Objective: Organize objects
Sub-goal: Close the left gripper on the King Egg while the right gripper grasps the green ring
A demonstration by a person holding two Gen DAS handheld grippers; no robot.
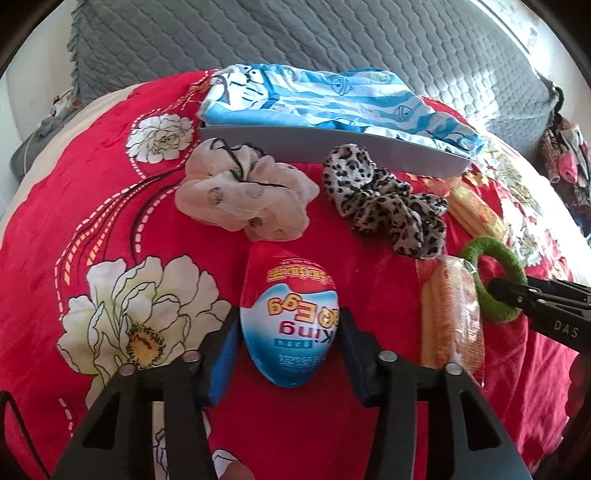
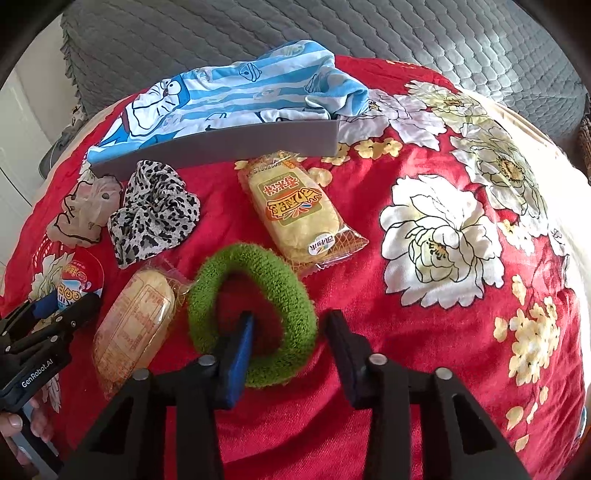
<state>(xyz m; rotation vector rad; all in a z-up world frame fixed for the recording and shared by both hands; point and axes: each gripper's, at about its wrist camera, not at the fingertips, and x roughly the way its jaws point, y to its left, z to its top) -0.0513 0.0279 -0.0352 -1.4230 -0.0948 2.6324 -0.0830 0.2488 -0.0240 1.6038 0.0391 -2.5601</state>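
A red and blue toy egg [image 1: 290,317] lies on the red flowered blanket between the fingers of my left gripper [image 1: 290,321], which is open around it; the pads sit close to its sides. The egg also shows in the right wrist view [image 2: 79,284]. My right gripper [image 2: 291,325] is open over a green hair ring [image 2: 255,314], its left finger inside the ring and its right finger outside it. The ring also shows in the left wrist view [image 1: 495,277]. A white scrunchie [image 1: 243,192], a leopard scrunchie [image 1: 384,199] and two snack packets [image 2: 299,214] [image 2: 136,328] lie nearby.
A grey box [image 2: 229,146] lined with a blue cartoon cloth [image 2: 229,96] stands at the back of the blanket. A grey quilted pillow [image 1: 295,33] lies behind it. Clothes [image 1: 565,158] are piled at the far right.
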